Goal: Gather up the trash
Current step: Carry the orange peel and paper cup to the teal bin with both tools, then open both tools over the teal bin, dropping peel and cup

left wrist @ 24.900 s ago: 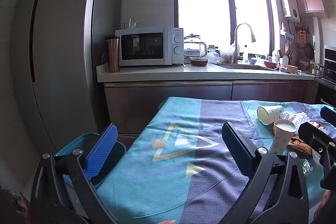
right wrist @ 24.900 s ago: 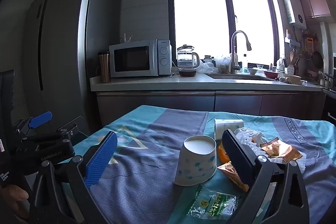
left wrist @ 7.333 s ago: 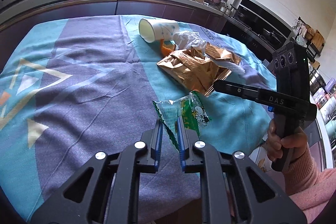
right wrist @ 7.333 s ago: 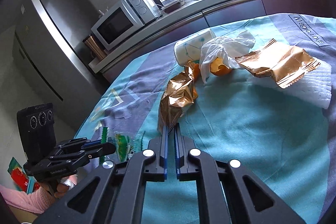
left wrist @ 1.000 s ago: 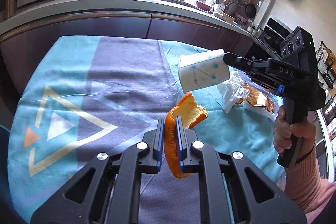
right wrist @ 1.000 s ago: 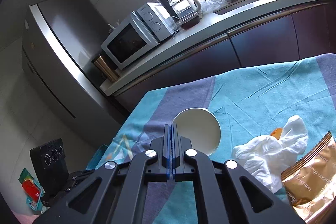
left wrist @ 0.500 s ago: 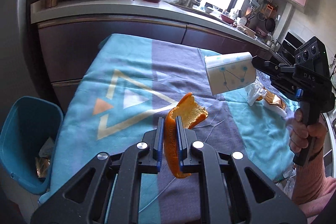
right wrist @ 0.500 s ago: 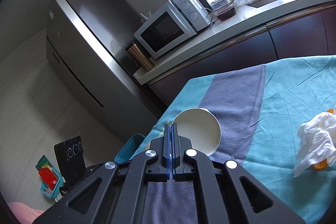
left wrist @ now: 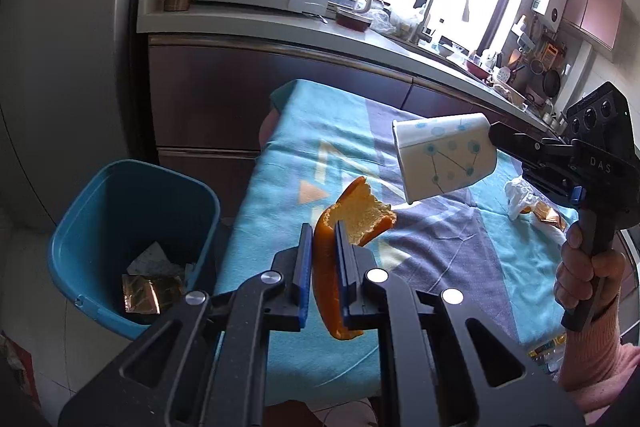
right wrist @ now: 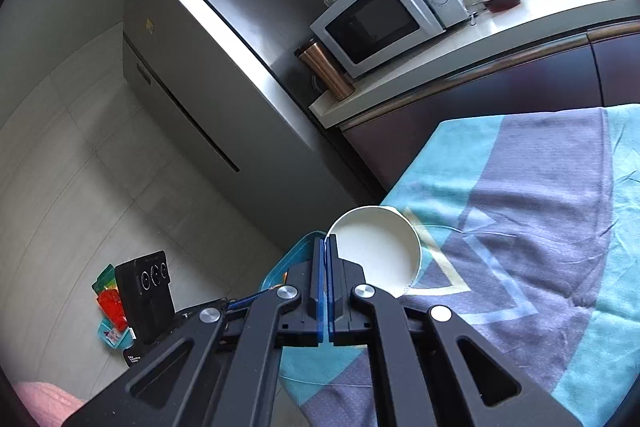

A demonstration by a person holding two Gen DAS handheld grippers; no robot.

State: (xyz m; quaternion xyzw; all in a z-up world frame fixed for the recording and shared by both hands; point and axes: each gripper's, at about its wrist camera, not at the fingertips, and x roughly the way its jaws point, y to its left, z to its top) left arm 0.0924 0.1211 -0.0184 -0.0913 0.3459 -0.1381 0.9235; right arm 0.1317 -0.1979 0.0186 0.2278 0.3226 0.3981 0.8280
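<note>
Beside the blue bin (left wrist: 132, 227), my left gripper (left wrist: 320, 243) pinches orange peel (left wrist: 352, 219), my right gripper (right wrist: 325, 251) clamps the paper cup (right wrist: 376, 255) rim; both need carrying over it, then release.

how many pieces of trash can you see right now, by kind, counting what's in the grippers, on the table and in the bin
orange peel: 1
paper cup: 1
white tissue: 1
gold wrapper: 2, table and blue bin
white paper in the bin: 1
total: 6

A matt woven cloth (left wrist: 280, 163) is seen over the table, a smooth printed paper cup (left wrist: 444, 159) and a pitted, waxy orange peel (left wrist: 352, 219) are shown, and the bin (left wrist: 100, 211) is made of glossy plastic, the fridge (right wrist: 224, 39) of brushed metal.
</note>
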